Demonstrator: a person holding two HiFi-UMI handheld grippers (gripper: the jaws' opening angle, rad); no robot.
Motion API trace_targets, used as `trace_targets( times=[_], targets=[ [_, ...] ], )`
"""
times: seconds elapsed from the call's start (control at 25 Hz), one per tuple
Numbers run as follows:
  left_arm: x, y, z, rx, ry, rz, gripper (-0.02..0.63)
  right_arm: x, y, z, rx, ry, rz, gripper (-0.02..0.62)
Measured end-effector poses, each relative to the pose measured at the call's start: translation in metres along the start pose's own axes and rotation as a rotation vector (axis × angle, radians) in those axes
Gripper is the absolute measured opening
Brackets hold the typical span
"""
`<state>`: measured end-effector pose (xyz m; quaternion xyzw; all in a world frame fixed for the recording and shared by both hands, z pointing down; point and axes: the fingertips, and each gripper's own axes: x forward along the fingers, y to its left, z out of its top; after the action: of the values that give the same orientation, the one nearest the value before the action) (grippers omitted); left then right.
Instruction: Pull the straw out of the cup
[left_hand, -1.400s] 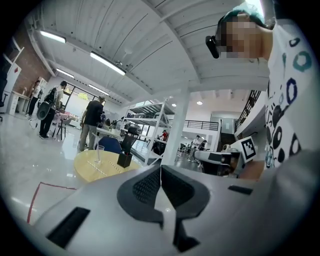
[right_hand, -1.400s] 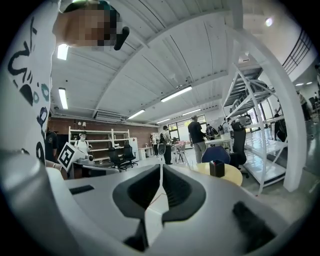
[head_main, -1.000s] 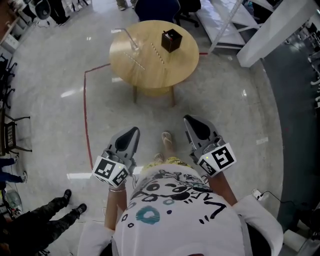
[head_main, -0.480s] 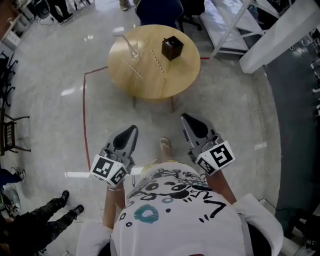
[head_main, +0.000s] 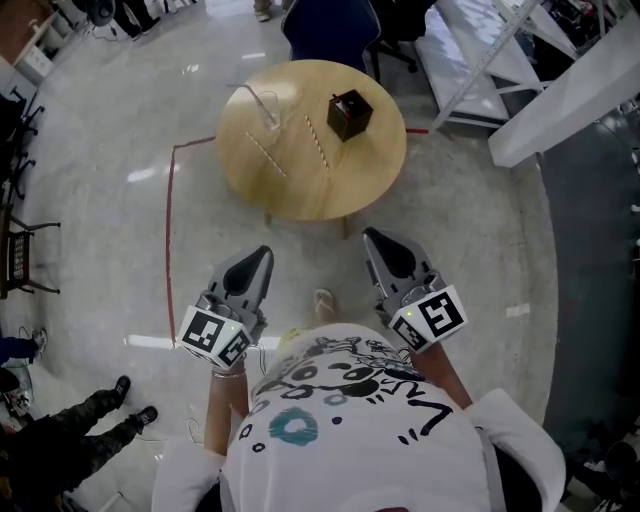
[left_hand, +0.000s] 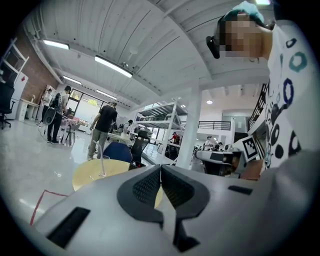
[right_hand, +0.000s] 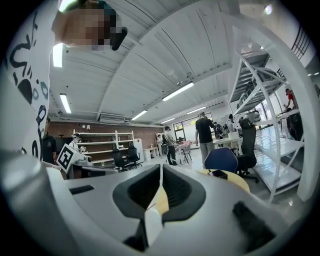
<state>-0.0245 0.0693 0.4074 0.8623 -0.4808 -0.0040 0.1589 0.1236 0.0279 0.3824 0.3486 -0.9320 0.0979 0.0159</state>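
Ahead, the round wooden table (head_main: 330, 185) stands far from you. Your left gripper (head_main: 264, 251) and right gripper (head_main: 369, 233) hang near your body, well short of it, each with jaws pressed together on nothing. A black box (head_main: 350, 114) sits far right on the tabletop. Far left stands the clear cup (head_main: 271, 121), with the straw (head_main: 262, 103) leaning in it.

On the round table (head_main: 330, 190), the cup (head_main: 270, 122) holding its straw (head_main: 258, 98) stands near the far left edge and the box (head_main: 350, 114) near the far edge to its right. Loose straws (head_main: 267, 157) lie between them, and a chair (head_main: 330, 28) stands behind.
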Motion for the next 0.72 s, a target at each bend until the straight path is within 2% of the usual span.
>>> trace_targets(
  times=[0.24,0.72],
  targets=[
    [0.026,0.004,0.008,0.001,-0.016,0.026,0.017,0.015,-0.030,-0.001,0.000,0.017,0.019,0.031],
    [0.044,0.030,0.010,-0.009,0.014,0.070,0.017,0.042,-0.062,-0.009,0.029,0.040,0.016,0.031]
  ],
)
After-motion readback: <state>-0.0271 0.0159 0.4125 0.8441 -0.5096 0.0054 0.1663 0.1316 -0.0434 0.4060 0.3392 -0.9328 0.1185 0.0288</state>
